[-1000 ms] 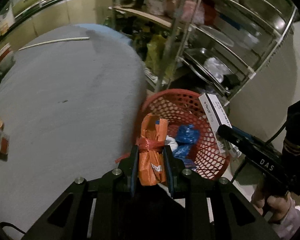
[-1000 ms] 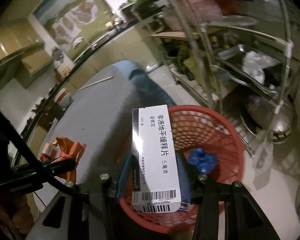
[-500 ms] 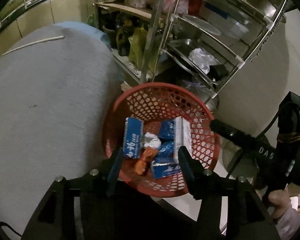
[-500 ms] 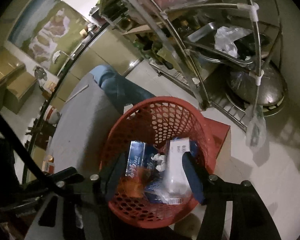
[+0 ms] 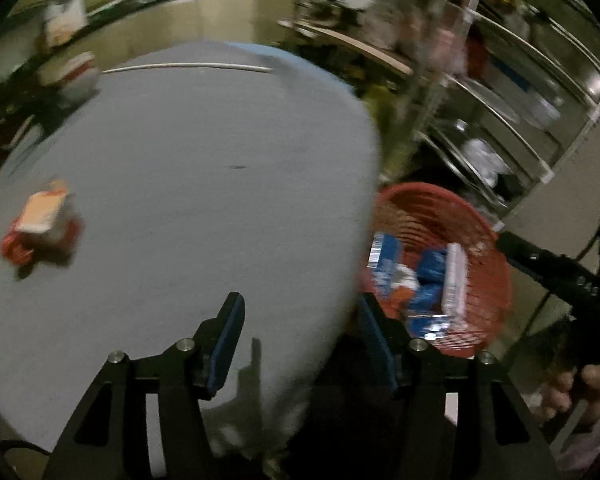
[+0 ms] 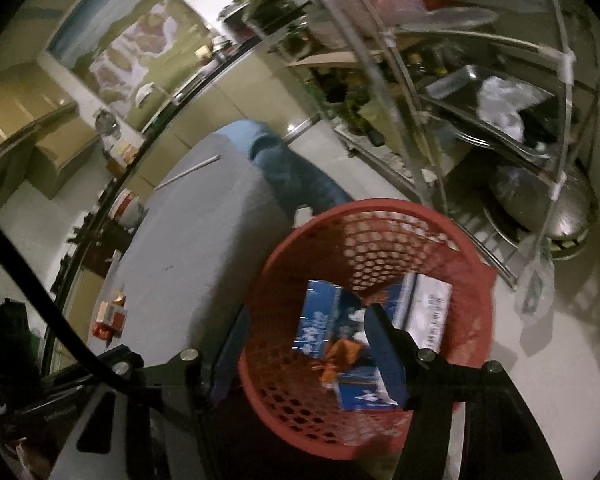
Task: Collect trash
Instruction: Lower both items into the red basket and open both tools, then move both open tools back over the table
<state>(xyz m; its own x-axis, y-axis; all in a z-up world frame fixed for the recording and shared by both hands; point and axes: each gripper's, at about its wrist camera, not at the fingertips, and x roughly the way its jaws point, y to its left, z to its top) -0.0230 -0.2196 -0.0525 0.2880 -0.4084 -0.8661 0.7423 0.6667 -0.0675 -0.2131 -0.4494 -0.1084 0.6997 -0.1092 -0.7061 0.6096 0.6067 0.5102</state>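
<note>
A red mesh basket (image 5: 480, 232) stands on the floor beside the grey round table (image 5: 180, 180). In it lie blue packets (image 6: 320, 320), a white medicine box (image 6: 428, 312) and an orange wrapper (image 6: 340, 354). My left gripper (image 5: 300, 304) hangs over the table's right edge, its jaws opening with nothing between them. My right gripper (image 6: 308, 316) is open and empty above the basket (image 6: 380, 216); one of its fingers (image 5: 548, 268) also shows in the left wrist view. An orange and red piece of trash (image 5: 40, 224) lies on the table at the left, also seen from the right wrist (image 6: 110, 316).
A metal rack (image 6: 500, 100) with pans and bags stands close behind the basket. A thin white stick (image 5: 188, 66) lies at the table's far edge. A cup-like container (image 5: 70, 74) sits at the far left. A person's hand (image 5: 580, 388) holds the right gripper.
Both grippers opened: the orange wrapper and the white box dropped into the basket. The left gripper then swung left from above the basket to over the table's edge.
</note>
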